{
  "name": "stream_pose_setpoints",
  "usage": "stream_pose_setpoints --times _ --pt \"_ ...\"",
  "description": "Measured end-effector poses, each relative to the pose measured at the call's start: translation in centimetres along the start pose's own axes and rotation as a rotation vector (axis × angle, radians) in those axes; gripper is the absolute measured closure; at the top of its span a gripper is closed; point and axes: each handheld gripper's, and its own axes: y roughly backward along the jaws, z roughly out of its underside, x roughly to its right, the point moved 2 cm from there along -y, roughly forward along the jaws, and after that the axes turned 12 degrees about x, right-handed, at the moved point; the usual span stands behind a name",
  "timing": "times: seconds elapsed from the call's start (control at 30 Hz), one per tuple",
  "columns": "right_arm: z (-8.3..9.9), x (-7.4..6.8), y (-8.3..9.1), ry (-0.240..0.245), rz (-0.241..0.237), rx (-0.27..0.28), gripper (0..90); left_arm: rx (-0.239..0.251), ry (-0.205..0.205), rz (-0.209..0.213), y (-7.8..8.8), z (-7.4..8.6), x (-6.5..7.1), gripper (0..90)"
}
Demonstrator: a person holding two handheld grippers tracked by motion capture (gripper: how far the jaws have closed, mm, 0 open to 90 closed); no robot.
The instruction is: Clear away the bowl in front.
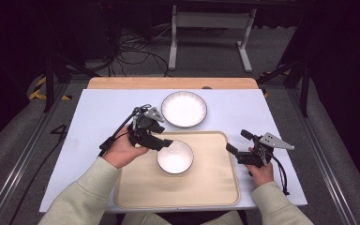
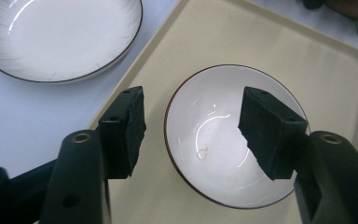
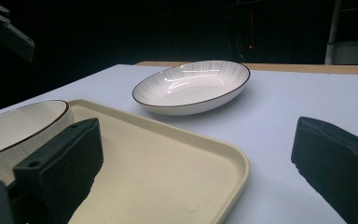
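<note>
A: A dark room, a grey floor with cables, a white frame [image 1: 211, 21] standing beyond the worktop [image 1: 98, 117]. What sits on the pale blue surface?

B: A cream tray [image 1: 215, 187] on the near side, its near edge close to the worktop's front edge. Past its far edge, on the bare worktop, a ribbed white plate [image 1: 184, 108] with a dark rim.

A: And on the tray?

B: A white bowl [image 1: 175, 157] with a dark rim, in the tray's left half, toward the far edge.

A: Where is the left gripper [image 1: 161, 143]?

B: At the bowl's far-left rim in the high view, held by a hand [image 1: 124, 152] in a light sleeve. In the left gripper view its fingers [image 2: 123, 130] are spread wide. One sits outside the bowl's rim over the tray, the other over the bowl's inside. The rim lies between them. Whether either pad touches the bowl, I cannot tell.

A: The right gripper [image 1: 236, 143]?

B: At the tray's right edge, well apart from the bowl. Its fingers [image 3: 60, 168] are apart with nothing between them. In the right gripper view one is over the tray near the bowl's side, the other over the bare worktop, and the tray's corner lies between them lower down.

A: The plate from there?

B: Straight ahead, beyond the tray.
</note>
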Motion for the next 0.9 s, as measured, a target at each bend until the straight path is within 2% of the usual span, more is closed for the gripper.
stream_pose_setpoints --times 0.07,0.1,0.17,0.3,0.37,0.43,0.5,0.53,0.57,0.63,0.77,0.83,0.87,0.9 --pt "0.0 0.0 0.0 0.002 -0.002 0.0 2.4 0.021 -0.007 -0.003 0.4 0.2 0.2 35.7" --pt "0.0 0.0 -0.1 0.003 -0.006 -0.003 2.4 0.045 -0.023 -0.013 0.9 0.5 0.5 30.9" --pt "0.0 -0.1 -0.1 0.005 -0.008 -0.004 2.4 0.054 -0.025 -0.012 1.1 0.6 0.6 29.4" --pt "0.0 -0.1 -0.1 0.006 -0.016 -0.006 2.4 0.106 -0.031 -0.009 2.1 1.2 0.8 25.3" --pt "0.0 -0.1 -0.1 0.004 -0.019 -0.005 2.4 0.127 -0.017 0.01 2.4 1.4 0.9 24.2" --pt "0.0 -0.1 -0.1 0.001 -0.022 -0.004 2.4 0.156 -0.01 0.011 2.8 1.7 0.9 21.8" --pt "0.0 -0.1 -0.1 0.0 -0.023 -0.003 2.4 0.193 0.002 0.005 3.2 1.9 0.8 19.7" --pt "0.0 -0.1 -0.1 -0.001 -0.023 -0.003 2.4 0.193 0.002 0.005 3.2 1.9 0.8 18.2" --pt "0.0 -0.1 -0.1 -0.001 -0.022 -0.003 2.4 0.226 0.013 -0.002 3.4 2.1 0.7 17.5" --pt "0.0 -0.1 -0.1 -0.001 -0.021 -0.002 2.4 0.243 0.019 -0.01 3.7 2.3 0.7 17.2" --pt "0.0 -0.1 0.0 0.001 -0.02 0.001 2.1 0.312 0.025 -0.026 4.4 3.1 0.5 17.1" --pt "-0.1 -0.2 0.1 0.02 -0.01 0.009 1.9 0.36 0.039 -0.031 4.9 3.8 0.4 17.1" --pt "-0.1 -0.2 0.1 0.02 -0.01 0.009 1.9 0.36 0.039 -0.031 4.9 3.8 0.4 17.1" --pt "-0.3 -0.3 0.2 0.052 -0.004 0.024 2.1 0.382 0.037 -0.041 5.1 4.1 0.3 17.1"
